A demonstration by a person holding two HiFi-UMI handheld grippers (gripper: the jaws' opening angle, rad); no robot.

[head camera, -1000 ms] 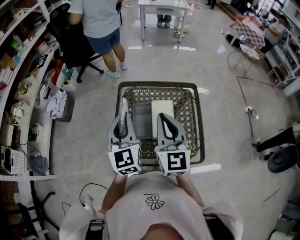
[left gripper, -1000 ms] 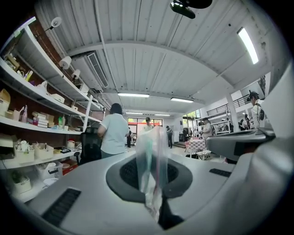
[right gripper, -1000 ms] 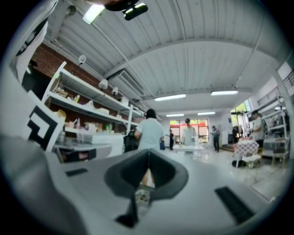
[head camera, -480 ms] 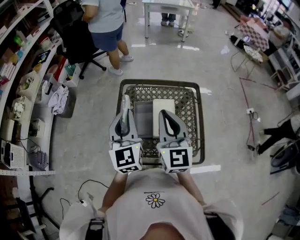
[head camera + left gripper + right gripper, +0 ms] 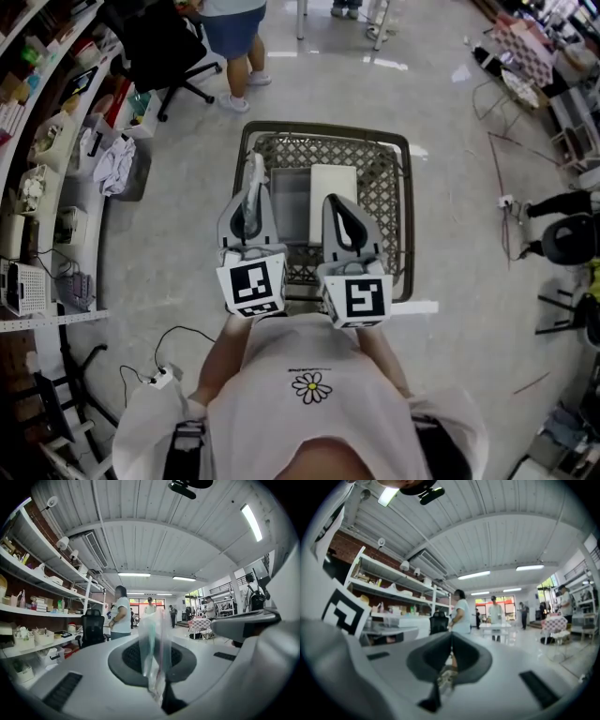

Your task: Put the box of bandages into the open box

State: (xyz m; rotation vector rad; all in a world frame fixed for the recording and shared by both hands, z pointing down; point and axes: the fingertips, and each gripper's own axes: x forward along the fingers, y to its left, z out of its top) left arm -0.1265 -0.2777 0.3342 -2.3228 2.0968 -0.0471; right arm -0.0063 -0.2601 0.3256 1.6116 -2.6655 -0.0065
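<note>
Jaws of left gripper (image 5: pixel 254 191) clamped on clear plastic packet (image 5: pixel 153 644), which sticks up past the fingertips. The right gripper (image 5: pixel 332 200) is closed and empty. The open box (image 5: pixel 289 208) sits beyond the fingertips in the cart (image 5: pixel 405 216).

Left claw (image 5: pixel 251 195): jaws closed, pinching a clear plastic bag (image 5: pixel 154 644); pointing forward.
Right claw (image 5: pixel 333 202): jaws together, nothing gripped; just beside the left.
Forearms (image 5: pixel 217 361): both reaching forward from the torso, roughly parallel.

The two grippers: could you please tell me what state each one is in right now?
Left gripper: closed on a clear plastic packet.
Right gripper: closed, with nothing between its jaws.
</note>
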